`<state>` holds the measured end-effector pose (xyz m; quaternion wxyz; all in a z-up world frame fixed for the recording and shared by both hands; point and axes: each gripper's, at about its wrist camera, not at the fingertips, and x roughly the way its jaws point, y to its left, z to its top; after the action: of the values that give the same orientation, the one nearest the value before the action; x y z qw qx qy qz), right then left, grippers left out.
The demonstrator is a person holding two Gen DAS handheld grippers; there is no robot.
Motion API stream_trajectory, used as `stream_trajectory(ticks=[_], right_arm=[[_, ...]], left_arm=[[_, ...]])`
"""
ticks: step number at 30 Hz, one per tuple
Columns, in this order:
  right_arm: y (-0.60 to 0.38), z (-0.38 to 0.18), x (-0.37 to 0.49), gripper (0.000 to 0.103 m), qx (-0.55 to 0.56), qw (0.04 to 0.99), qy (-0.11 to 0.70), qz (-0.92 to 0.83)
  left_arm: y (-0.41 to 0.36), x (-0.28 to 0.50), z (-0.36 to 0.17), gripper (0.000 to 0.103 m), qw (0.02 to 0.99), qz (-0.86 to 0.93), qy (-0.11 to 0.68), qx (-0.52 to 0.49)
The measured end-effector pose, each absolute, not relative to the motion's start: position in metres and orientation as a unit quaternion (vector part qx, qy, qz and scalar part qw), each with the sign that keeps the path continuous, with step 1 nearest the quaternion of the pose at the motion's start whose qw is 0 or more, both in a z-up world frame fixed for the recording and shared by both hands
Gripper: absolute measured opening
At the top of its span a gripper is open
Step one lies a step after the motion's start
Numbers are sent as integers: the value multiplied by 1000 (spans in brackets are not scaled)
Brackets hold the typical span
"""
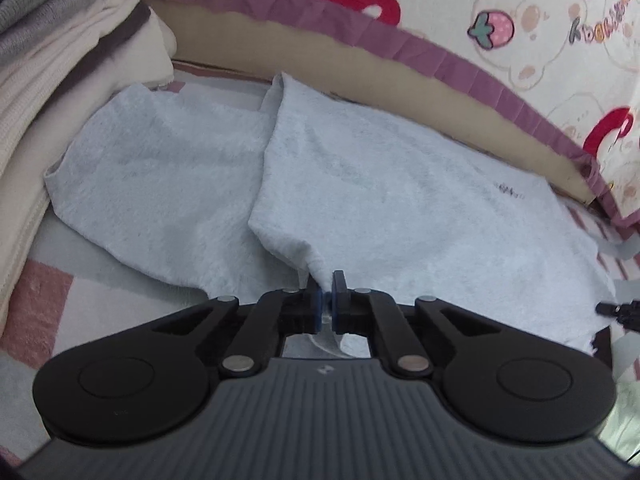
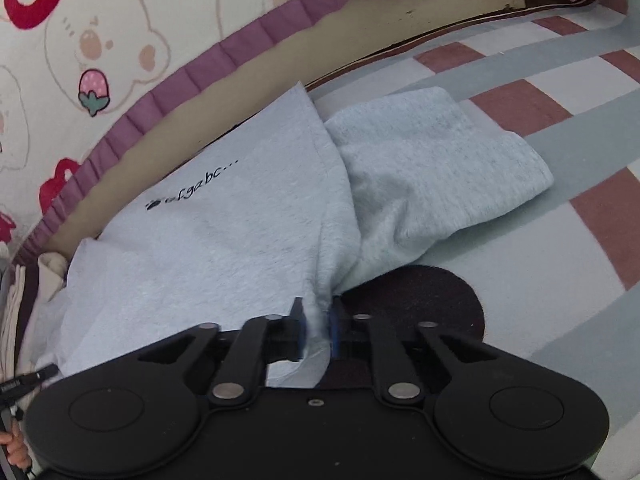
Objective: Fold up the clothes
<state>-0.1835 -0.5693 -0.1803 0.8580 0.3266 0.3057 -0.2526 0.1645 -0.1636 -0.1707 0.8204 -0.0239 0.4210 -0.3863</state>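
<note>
Both the left tongs and right tongs pinch only a thin edge of the grey shirt lying on the bed, so a tug could slip it free and spoil the fold.

You're in home bedroom, working on bed. Checked sheet, pink, grey and white squares, fills right of right wrist view. Cartoon blanket with bears, strawberries and purple frill runs across top of both views. Tan headboard sits below frill. Stack of folded clothes at upper left of left wrist view.
</note>
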Motion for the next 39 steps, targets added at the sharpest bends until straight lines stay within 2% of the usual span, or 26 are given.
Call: stream_trajectory(ticks=[4, 6, 8, 10, 12, 20, 24, 28, 31, 33, 37, 38, 39], right_arm=[[-564, -156, -178, 12, 302, 863, 322, -246], [-557, -150, -166, 13, 257, 859, 365, -248], [-551, -159, -151, 20, 206, 840, 431, -257], [-548, -170, -145, 20, 191, 826, 461, -263], [-550, -176, -148, 26, 219, 822, 452, -267], [-554, -166, -180, 27, 387, 830, 343, -210], [-561, -165, -174, 36, 385, 833, 318, -237], [-587, -181, -159, 38, 372, 815, 336, -291], [-591, -176, -159, 41, 323, 832, 314, -325], [-598, -175, -155, 49, 306, 841, 314, -317], [-620, -185, -142, 49, 297, 837, 332, -318], [-622, -187, -139, 40, 295, 842, 334, -304], [-618, -186, -134, 18, 286, 850, 340, -283]], left_arm=[[-150, 170, -142, 3, 833, -385, 392, -61], [-141, 175, -138, 3, 830, -380, 400, -85], [-134, 180, -148, 3, 822, -372, 419, -104], [-132, 182, -159, 4, 817, -363, 436, -106], [-132, 184, -171, 4, 812, -356, 451, -105], [-139, 187, -179, 4, 812, -345, 463, -89], [-141, 187, -181, 4, 812, -346, 463, -82], [-142, 186, -180, 4, 811, -352, 461, -81], [-141, 186, -180, 4, 810, -353, 461, -81], [-142, 186, -181, 4, 810, -351, 463, -83], [-144, 184, -182, 4, 810, -353, 462, -78], [-145, 184, -182, 4, 810, -354, 461, -76], [-146, 183, -183, 4, 811, -354, 460, -74]])
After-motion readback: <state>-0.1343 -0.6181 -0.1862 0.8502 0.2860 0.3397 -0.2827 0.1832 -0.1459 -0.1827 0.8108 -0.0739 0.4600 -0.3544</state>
